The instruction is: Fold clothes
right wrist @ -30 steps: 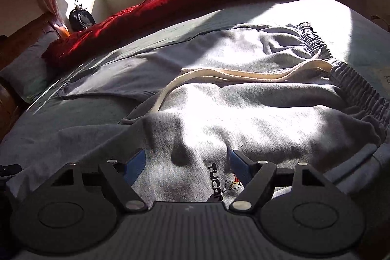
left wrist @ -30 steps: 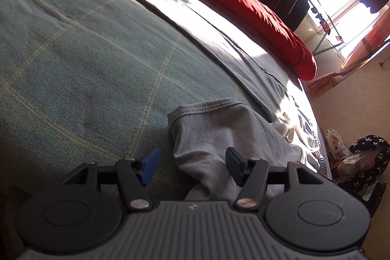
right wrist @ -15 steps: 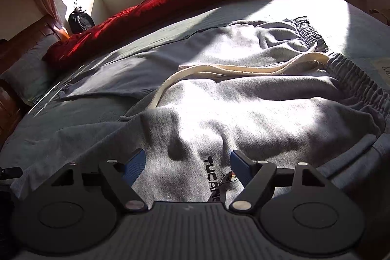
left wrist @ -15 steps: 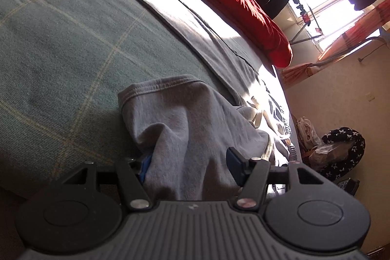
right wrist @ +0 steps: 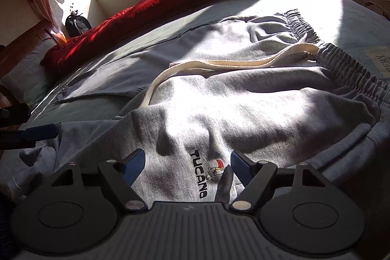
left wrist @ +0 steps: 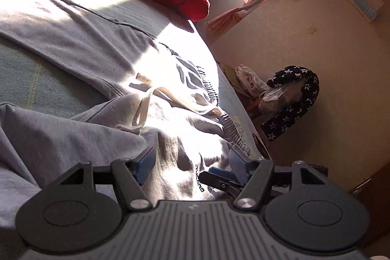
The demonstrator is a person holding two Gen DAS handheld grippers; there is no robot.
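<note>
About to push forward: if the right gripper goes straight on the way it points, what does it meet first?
Probably the grey sweatpants right ahead of the right gripper, near the TUCANO logo; depth unclear.

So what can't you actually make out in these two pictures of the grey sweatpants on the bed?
- Sweatpants leg ends: cut off by the frame edge and the gripper body, both views.
- Printed logo: partly hidden by the right gripper, left wrist view.
- Left gripper: only a fingertip shows at the edge, right wrist view.
</note>
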